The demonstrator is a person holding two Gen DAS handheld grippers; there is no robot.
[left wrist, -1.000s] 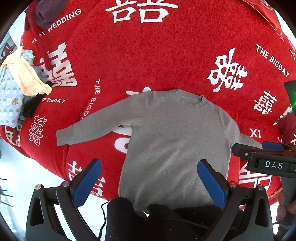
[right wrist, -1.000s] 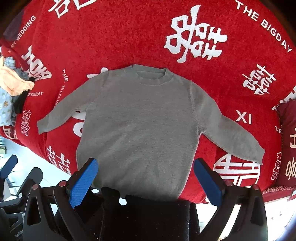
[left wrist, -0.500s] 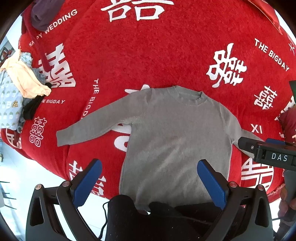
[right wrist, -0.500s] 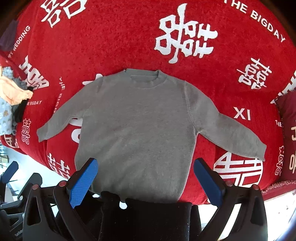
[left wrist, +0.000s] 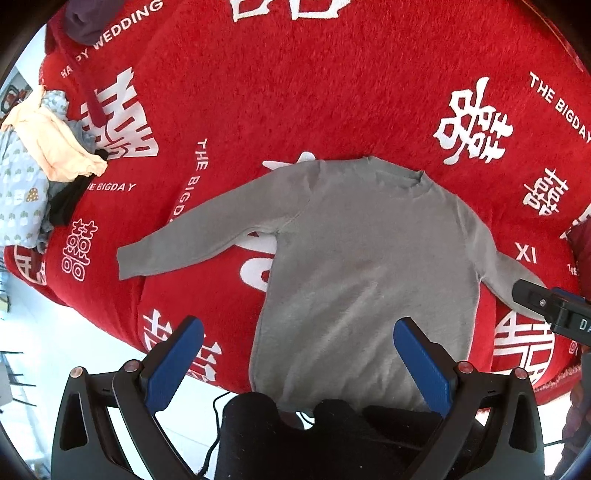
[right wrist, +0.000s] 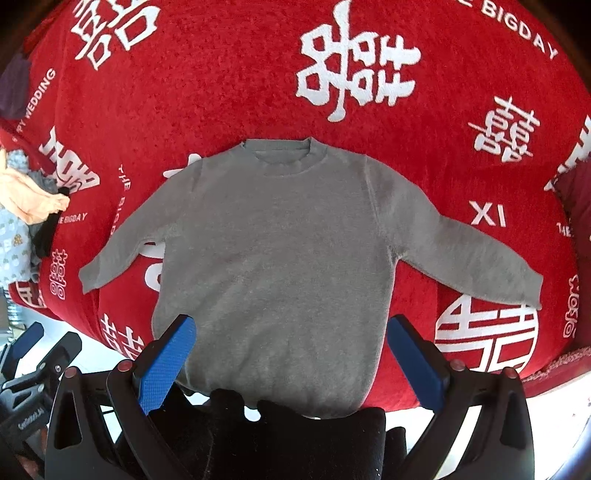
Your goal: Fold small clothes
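Lying flat on the red blanket [right wrist: 229,96], one grey sweater [right wrist: 280,251] is recorded, front up, collar away from the cameras, both sleeves spread out to the sides and angled toward the hem. Compared with one second earlier, the sweater is unmoved on the blanket; in the right wrist view it is now seen lower and more centred, and in the left wrist view the right gripper's body is seen farther toward the right edge, over the sweater's right cuff. Two grippers are listed: the left gripper [left wrist: 295,354] and the right gripper [right wrist: 291,350], each held above the sweater's hem with blue pads [left wrist: 173,363] set wide apart and nothing between them. No containers are seen. One heap of other clothes [left wrist: 40,162] is noted well to the left of the sweater, at the blanket's edge: a peach piece uppermost, a pale blue patterned piece and a black piece beneath. One dark purple item [left wrist: 88,18] lies beyond that heap, far from the sweater.
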